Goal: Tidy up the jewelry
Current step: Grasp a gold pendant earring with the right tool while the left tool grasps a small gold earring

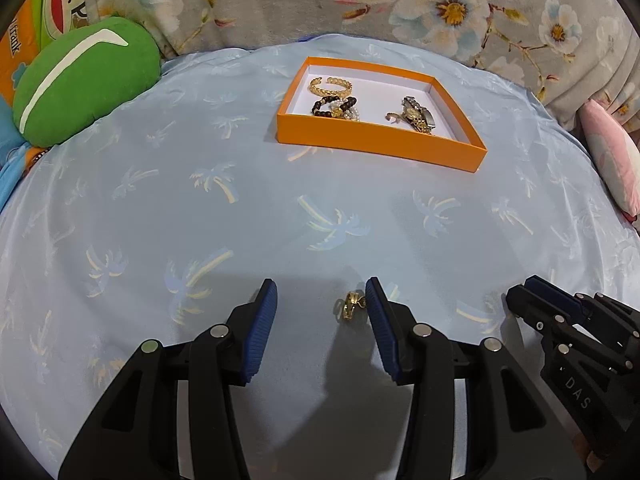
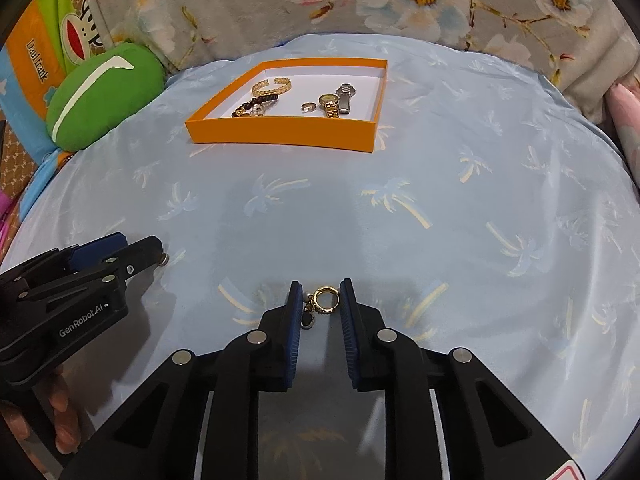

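Down on the pale blue palm-print sheet (image 2: 400,216) lie two small gold earrings. One gold hoop earring (image 2: 327,300), with a pearl bead and a dark round charm hanging off its left side, sits between the blue ribbed pads of the right gripper (image 2: 321,300); the jaws are narrow, with the right pad at the hoop's edge and the left pad against the charm, though whether they actually press on it cannot be told. The second gold earring (image 1: 351,305), a short clip-like hoop, lies on the sheet inside the left gripper (image 1: 321,300), just beside its right pad (image 1: 380,320); those jaws stand moderately wide and grip nothing.

Farther back rests a shallow orange box (image 1: 380,142) with a white floor. It holds a gold braided cuff bracelet (image 1: 330,85), a dark-and-pearl beaded bracelet (image 1: 335,107), a gold wristwatch (image 1: 418,114) and another small gold hoop (image 1: 394,117).

Seen from the right wrist, the left gripper's body reads "GenRobot.AI" (image 2: 86,322); from the left wrist, the right gripper shows "DAS" (image 1: 578,393). An orange panel on the bedding at far left reads "Daul frank" (image 2: 37,60), beside a green cushion (image 2: 106,94).
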`<state>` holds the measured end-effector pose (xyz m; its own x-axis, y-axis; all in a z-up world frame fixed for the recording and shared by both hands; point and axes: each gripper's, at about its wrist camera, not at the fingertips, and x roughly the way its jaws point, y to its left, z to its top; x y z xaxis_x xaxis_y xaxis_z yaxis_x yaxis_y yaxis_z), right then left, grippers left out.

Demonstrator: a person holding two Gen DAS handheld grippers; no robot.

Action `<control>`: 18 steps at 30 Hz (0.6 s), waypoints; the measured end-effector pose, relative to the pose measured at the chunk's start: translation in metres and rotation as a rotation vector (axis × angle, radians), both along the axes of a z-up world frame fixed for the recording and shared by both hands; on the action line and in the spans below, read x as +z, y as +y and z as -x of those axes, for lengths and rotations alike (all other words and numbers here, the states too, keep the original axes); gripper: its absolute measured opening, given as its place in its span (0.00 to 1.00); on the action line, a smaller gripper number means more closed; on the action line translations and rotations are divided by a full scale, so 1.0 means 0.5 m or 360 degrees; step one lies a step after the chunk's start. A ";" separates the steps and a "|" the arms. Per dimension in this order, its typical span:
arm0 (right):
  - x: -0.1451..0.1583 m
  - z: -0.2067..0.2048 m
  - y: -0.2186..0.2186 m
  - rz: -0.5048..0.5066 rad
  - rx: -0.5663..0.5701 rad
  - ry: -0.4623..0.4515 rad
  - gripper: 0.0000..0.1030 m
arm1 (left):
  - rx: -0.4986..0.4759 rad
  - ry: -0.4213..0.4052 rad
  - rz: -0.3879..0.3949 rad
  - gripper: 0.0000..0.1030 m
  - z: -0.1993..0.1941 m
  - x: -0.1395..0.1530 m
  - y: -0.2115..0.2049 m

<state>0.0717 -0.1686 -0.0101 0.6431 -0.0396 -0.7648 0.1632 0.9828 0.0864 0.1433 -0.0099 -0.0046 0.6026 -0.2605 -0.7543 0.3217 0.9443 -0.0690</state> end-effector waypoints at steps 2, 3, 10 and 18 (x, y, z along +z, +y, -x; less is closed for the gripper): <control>0.000 0.002 -0.003 -0.0017 -0.0007 -0.0005 0.17 | 0.0005 0.0001 0.0010 0.42 0.000 0.000 0.002; 0.000 0.003 -0.006 -0.0031 -0.0012 -0.0008 0.17 | 0.0006 0.0002 0.0021 0.39 0.000 0.000 0.005; 0.000 0.012 -0.020 -0.0103 -0.0033 -0.0030 0.17 | -0.0054 0.0009 0.0071 0.10 0.004 0.000 0.004; 0.002 0.019 -0.027 -0.0134 -0.0050 -0.0055 0.17 | -0.0122 -0.0070 0.0107 0.04 0.025 0.015 0.000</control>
